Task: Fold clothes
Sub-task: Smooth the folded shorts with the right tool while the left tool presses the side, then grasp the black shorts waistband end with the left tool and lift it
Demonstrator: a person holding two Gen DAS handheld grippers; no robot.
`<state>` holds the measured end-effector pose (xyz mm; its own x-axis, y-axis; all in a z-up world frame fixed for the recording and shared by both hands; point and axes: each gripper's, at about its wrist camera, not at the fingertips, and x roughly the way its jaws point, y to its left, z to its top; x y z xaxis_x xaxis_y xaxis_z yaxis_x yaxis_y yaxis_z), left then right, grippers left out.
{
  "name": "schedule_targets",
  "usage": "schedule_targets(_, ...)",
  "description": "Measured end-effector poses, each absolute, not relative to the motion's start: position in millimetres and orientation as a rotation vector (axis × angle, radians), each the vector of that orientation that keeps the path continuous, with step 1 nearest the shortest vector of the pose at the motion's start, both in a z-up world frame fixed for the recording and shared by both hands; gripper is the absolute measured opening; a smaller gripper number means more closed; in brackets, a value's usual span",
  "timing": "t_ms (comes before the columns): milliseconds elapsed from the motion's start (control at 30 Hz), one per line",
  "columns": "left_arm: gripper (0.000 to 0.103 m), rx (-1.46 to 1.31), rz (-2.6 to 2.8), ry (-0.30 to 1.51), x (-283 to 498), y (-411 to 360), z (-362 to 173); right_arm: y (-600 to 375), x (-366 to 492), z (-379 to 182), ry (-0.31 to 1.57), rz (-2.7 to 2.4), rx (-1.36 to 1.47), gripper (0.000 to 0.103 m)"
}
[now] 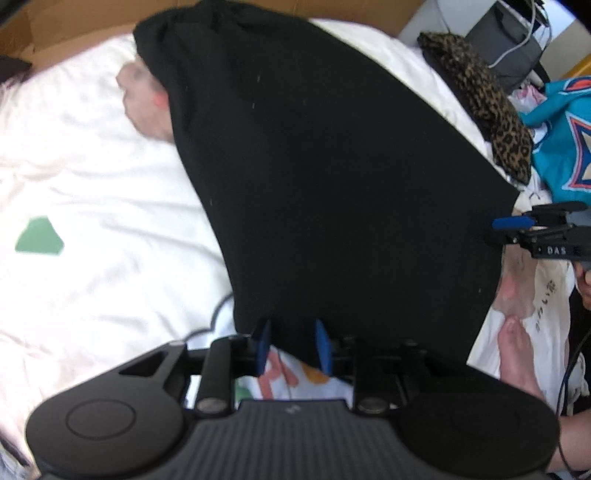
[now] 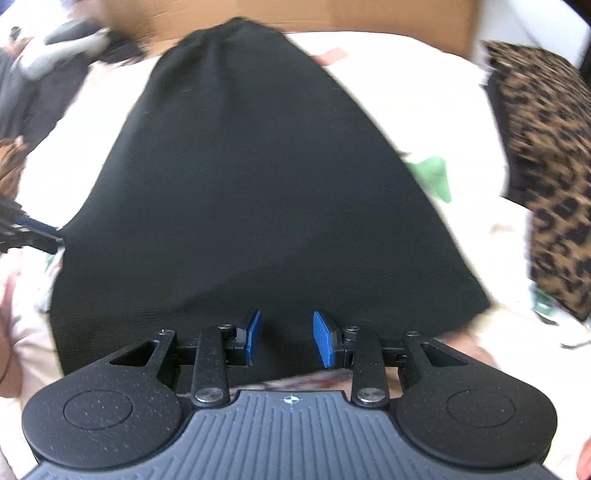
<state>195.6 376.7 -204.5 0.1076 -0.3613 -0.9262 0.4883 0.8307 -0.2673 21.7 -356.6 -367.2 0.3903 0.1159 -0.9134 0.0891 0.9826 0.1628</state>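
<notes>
A black garment (image 1: 325, 177) lies spread flat on the white bed sheet (image 1: 92, 177), narrowing towards the far end. My left gripper (image 1: 293, 345) is at its near corner, and the blue pads (image 1: 264, 345) stand apart with the cloth's edge between them, not pressed on it. From the right wrist view the same black garment (image 2: 251, 177) fills the middle. My right gripper (image 2: 289, 338) is open over its near hem, with the cloth flat beneath the pads. The right gripper (image 1: 504, 232) also shows at the cloth's right corner, and the left gripper (image 2: 51, 236) at its left corner.
A leopard-print garment (image 1: 491, 107) and a teal garment (image 1: 565, 140) lie to the right of the black one. Cardboard (image 2: 295, 14) stands along the far edge. A person's bare foot (image 1: 517, 354) rests on the sheet at the near right. Green patch (image 1: 38, 236) on the sheet.
</notes>
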Motion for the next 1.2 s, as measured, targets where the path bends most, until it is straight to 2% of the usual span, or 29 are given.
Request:
schedule_targets(400, 0.030, 0.367, -0.563, 1.421, 213, 348, -188, -432, -7, -359, 1.005, -0.139, 0.370, 0.038)
schedule_targets(667, 0.030, 0.382, -0.397, 1.346, 220, 324, -174, -467, -21, -368, 0.936, -0.199, 0.469, 0.038)
schedule_targets(1200, 0.030, 0.054, -0.218, 1.404, 146, 334, -149, -469, -18, -389, 0.915, -0.152, 0.557, 0.038)
